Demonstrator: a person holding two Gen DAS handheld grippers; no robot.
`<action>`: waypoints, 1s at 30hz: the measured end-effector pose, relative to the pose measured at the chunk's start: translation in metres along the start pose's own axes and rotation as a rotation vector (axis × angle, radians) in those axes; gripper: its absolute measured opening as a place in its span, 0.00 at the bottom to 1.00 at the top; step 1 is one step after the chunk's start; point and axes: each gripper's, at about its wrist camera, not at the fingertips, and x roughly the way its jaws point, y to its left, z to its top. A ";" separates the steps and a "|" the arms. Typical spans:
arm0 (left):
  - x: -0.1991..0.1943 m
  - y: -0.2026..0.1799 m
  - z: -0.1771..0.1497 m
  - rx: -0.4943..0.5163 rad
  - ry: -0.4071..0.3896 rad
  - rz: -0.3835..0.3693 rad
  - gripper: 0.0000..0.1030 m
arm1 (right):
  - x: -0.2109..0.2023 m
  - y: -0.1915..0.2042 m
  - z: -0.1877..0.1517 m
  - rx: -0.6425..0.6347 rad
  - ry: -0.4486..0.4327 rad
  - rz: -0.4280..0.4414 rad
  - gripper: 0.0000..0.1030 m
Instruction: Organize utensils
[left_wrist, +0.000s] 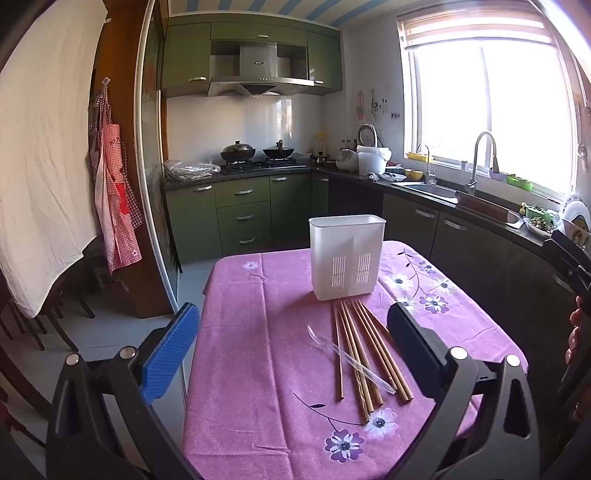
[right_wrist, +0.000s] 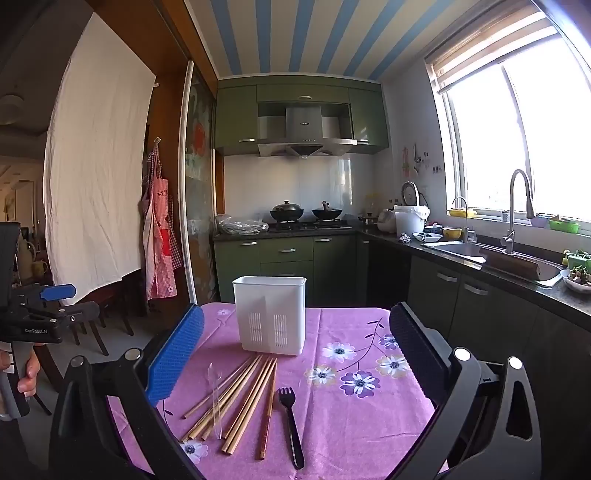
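**Inspector:** Start at the left. What is the left gripper (left_wrist: 291, 347) doing?

**Onlooker:** It is held above the near edge of the table (left_wrist: 258, 369), fingers spread wide, nothing between them. One pad is blue (left_wrist: 170, 354), the other black.

**Inspector:** And on the pink floral cloth (right_wrist: 351, 413)?

**Onlooker:** Going left to right in the right wrist view: a clear plastic spoon (right_wrist: 216, 398) lies across the fanned wooden chopsticks (right_wrist: 243, 398), then a black plastic fork (right_wrist: 290, 424) just beside them. All lie flat, untouched by either tool.

**Inspector:** The holder?

**Onlooker:** A white utensil caddy (right_wrist: 271, 314) stands upright behind the chopsticks, near their far tips, slotted vents low on its front. I cannot tell whether anything is inside.

**Inspector:** Right side?

**Onlooker:** The right gripper (right_wrist: 295, 350) hangs over the near table edge, likewise released and carrying nothing.
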 end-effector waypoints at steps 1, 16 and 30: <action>0.000 0.000 0.000 0.000 0.000 -0.001 0.94 | 0.000 0.000 0.000 0.000 -0.001 0.000 0.96; 0.001 0.004 -0.007 0.003 0.002 -0.005 0.94 | 0.006 0.002 -0.007 -0.002 0.003 0.005 0.96; 0.011 -0.003 -0.008 -0.001 0.021 -0.006 0.94 | 0.011 0.001 -0.004 -0.003 0.020 0.009 0.96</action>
